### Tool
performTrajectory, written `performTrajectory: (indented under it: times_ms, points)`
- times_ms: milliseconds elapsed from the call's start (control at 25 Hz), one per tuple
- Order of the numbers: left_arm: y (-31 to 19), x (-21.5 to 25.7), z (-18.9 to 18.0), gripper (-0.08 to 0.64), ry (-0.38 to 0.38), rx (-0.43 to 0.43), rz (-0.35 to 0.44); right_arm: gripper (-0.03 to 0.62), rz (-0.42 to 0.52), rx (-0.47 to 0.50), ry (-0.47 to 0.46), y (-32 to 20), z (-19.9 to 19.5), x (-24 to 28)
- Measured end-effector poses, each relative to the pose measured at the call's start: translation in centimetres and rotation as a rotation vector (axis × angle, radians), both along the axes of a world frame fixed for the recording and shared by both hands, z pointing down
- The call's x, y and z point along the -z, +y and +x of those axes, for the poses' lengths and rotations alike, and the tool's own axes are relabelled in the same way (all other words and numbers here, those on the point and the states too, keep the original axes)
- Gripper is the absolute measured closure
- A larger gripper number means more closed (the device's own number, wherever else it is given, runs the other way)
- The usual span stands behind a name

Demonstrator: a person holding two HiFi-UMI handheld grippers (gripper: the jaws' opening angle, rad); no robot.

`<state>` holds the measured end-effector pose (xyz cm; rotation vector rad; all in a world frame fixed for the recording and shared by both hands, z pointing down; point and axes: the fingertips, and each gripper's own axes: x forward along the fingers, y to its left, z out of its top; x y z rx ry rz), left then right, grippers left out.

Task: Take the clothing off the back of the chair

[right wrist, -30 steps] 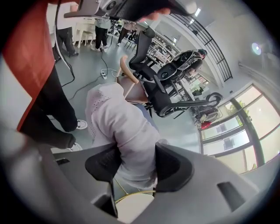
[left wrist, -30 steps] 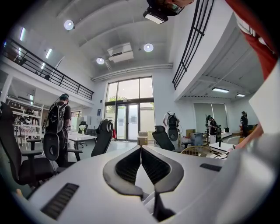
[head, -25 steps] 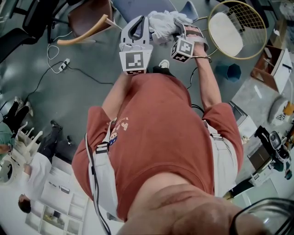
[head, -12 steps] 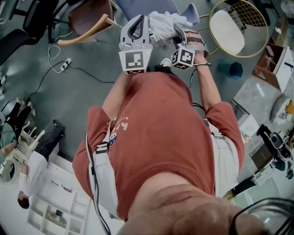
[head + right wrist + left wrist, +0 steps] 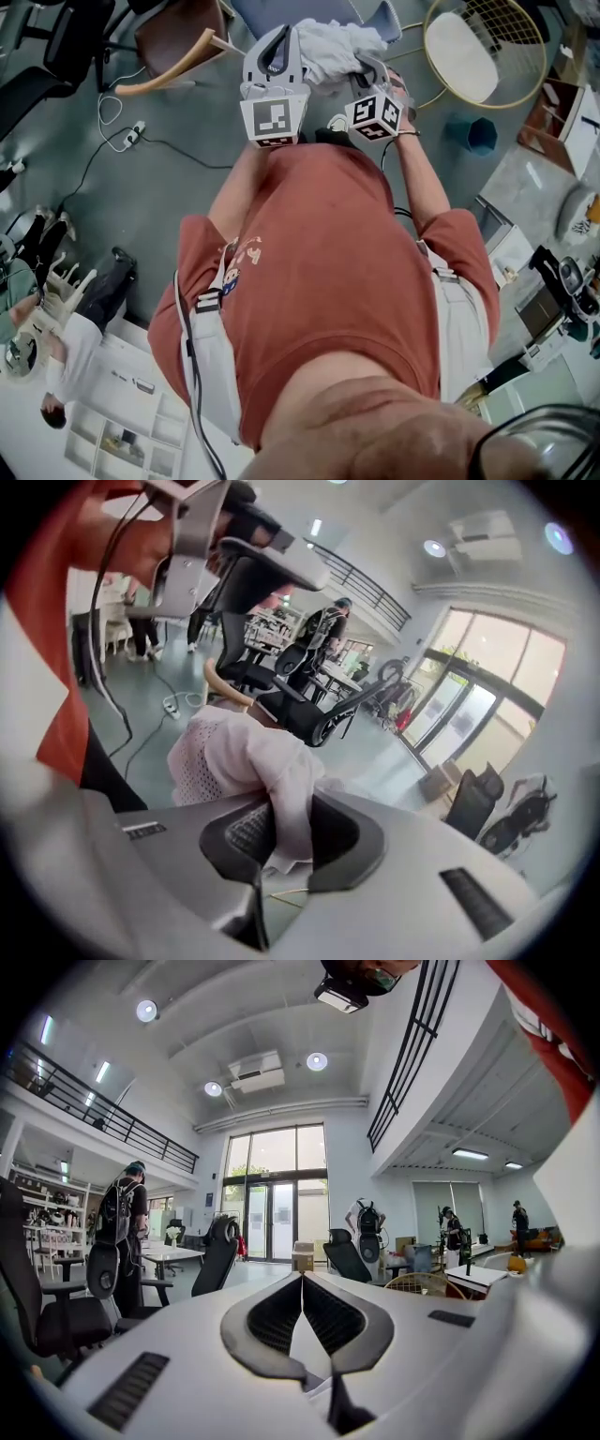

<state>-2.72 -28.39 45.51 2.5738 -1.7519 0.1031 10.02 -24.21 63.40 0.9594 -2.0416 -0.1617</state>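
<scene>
A white mesh garment (image 5: 328, 45) is bunched over the back of a blue-grey chair (image 5: 281, 11) at the top of the head view. My right gripper (image 5: 367, 67) reaches into it from the right. In the right gripper view its jaws are closing, with a fold of the garment (image 5: 246, 754) pinched between the ribbed pads (image 5: 246, 829) of the right gripper (image 5: 284, 810). My left gripper (image 5: 278, 45) sits just left of the cloth, pointing level. In the left gripper view the left gripper (image 5: 302, 1281) has its tips together and nothing between them.
A wooden-backed chair (image 5: 173, 42) stands to the left and a gold wire chair (image 5: 483, 56) to the right. A power strip and cable (image 5: 131, 131) lie on the grey floor. A teal bin (image 5: 478, 136) is near the right. Office chairs (image 5: 217, 1255) and people stand farther off.
My right hand has rolled, turning its marker cube, and risen slightly with the cloth at its tip. The left gripper has stayed put.
</scene>
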Motion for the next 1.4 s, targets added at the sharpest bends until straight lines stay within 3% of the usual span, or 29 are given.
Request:
performTrajectory:
  times_ms: [280,520,840,1400]
  points:
    - [0.4,0.2,0.4,0.540,0.001,-0.003,0.007,0.523,-0.060,-0.131,-0.255,0.6,0.6,1.7]
    - [0.6,1.2,0.3,0.540,0.007,-0.001,0.023,0.523,-0.046,-0.203,-0.411,1.0,1.2,5.4]
    - [0.4,4.2,-0.2,0.540,0.020,0.015,0.076,0.523,0.055,-0.241,-0.507,0.0,2.7,11.4]
    - [0.0,11.1,-1.0,0.540,0.082,0.025,0.142,0.523,0.352,-0.306,-0.617,-1.8,7.3,25.4]
